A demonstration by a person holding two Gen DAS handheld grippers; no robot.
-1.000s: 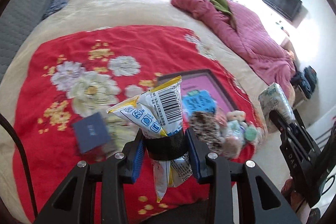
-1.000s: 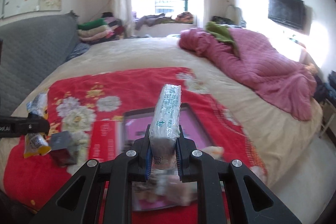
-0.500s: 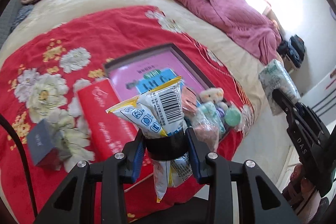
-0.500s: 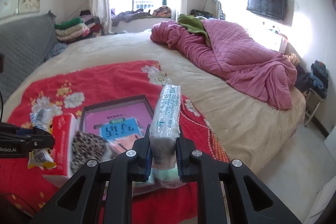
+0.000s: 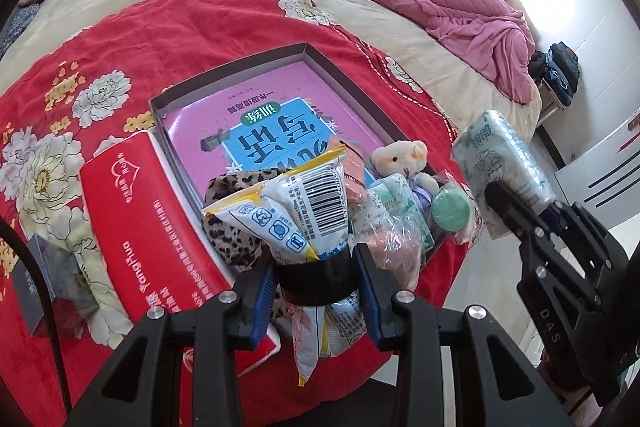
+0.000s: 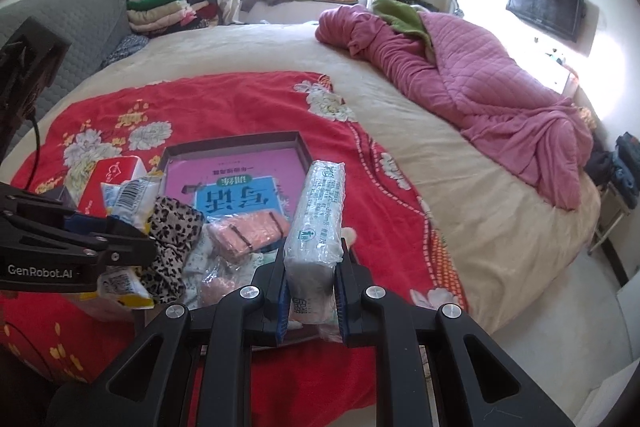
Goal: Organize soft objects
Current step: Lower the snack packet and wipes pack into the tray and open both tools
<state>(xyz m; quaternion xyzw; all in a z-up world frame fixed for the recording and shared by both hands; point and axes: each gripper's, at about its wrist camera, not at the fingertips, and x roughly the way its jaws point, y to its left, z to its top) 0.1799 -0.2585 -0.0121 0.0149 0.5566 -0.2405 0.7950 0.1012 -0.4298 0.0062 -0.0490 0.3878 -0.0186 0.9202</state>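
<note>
Left hand-held gripper [image 5: 316, 277] at bottom centre is clamped on a white-and-yellow snack packet [image 5: 296, 211] — barcode up. Right hand-held gripper [image 6: 310, 291], low in its frame, is pinched on an upright tissue pack [image 6: 318, 223]. Behind both, mid-frame, the shallow box [image 5: 240, 67] on the red floral blanket [image 5: 120, 27] holds a leopard-print pouch [image 5: 228, 227], a small teddy [image 5: 400, 157] and a green round item [image 5: 452, 213] — a red tissue box [image 5: 136, 211] touches its left wall.

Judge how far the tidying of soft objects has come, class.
Done: the plush bear, leopard pouch and bagged items already lie in the tray.
In hand: left gripper clamps a snack packet; right gripper clamps a tissue pack.
Left: both still to be put down.
</note>
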